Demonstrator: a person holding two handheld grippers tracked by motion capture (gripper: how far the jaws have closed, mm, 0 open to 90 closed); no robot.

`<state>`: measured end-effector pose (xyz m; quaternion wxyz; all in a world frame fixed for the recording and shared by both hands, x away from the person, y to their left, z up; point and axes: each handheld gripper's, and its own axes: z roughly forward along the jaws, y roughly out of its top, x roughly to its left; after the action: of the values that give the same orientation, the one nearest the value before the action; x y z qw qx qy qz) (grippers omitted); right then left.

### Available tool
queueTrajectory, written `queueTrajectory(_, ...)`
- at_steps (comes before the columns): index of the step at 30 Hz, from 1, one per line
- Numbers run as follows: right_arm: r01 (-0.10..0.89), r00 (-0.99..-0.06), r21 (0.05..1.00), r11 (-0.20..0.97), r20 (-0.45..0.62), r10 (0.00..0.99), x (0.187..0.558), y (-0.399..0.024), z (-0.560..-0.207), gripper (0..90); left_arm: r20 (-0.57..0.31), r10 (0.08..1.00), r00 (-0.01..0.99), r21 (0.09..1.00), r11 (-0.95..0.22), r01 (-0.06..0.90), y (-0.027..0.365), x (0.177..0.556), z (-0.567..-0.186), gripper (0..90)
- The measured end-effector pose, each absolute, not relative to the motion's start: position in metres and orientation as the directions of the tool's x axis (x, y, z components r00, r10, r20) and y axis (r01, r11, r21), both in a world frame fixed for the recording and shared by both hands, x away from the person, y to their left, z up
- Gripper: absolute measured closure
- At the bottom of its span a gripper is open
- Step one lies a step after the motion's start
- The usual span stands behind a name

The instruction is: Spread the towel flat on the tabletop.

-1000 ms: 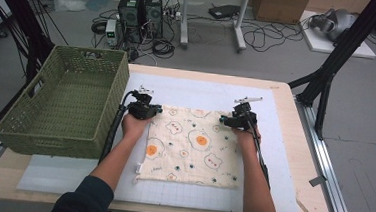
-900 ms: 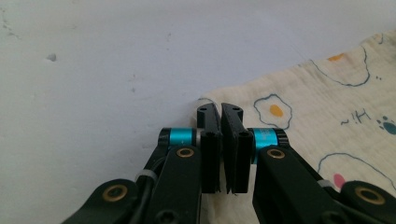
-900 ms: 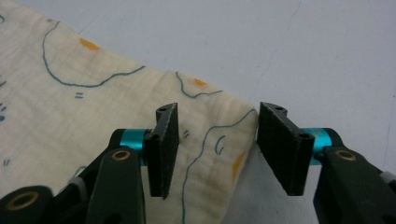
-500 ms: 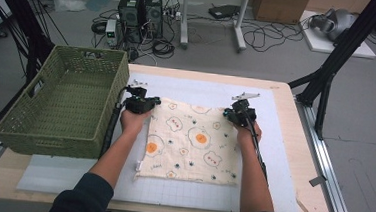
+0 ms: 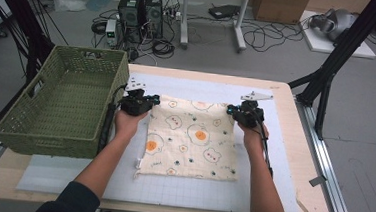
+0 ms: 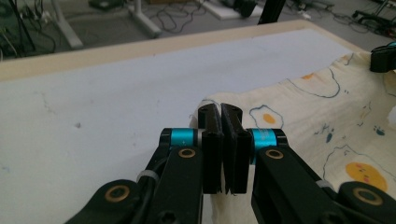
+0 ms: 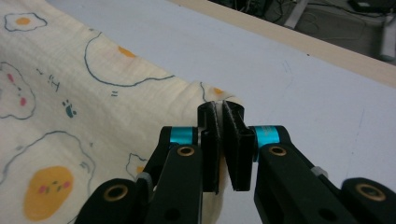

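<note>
A: What sits at the left of the table?
B: A green woven basket, on the table's left edge, partly on the white mat.
A: And beyond it?
B: Two black computer towers, tangled cables, and a cardboard box on the floor.

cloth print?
Pale yellow cloth printed with fried eggs and small bear faces; clearest in the high view.

The left tongs pinch a corner of the egg-print cloth, which lies over the white mat on the counter.
</note>
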<state>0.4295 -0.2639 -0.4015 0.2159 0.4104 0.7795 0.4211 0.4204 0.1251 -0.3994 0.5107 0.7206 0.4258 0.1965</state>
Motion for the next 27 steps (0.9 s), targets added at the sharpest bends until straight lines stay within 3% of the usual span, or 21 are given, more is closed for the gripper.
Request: queueTrajectory(27, 0.386, -0.649, 0.849, 0.36, -0.028, 0.761, 0.336, -0.277, -0.398, 85.4, -0.131, 0.703, 0.699, 0.923, -0.172, 0.346, 0.132, 0.335, -0.404, 86.6)
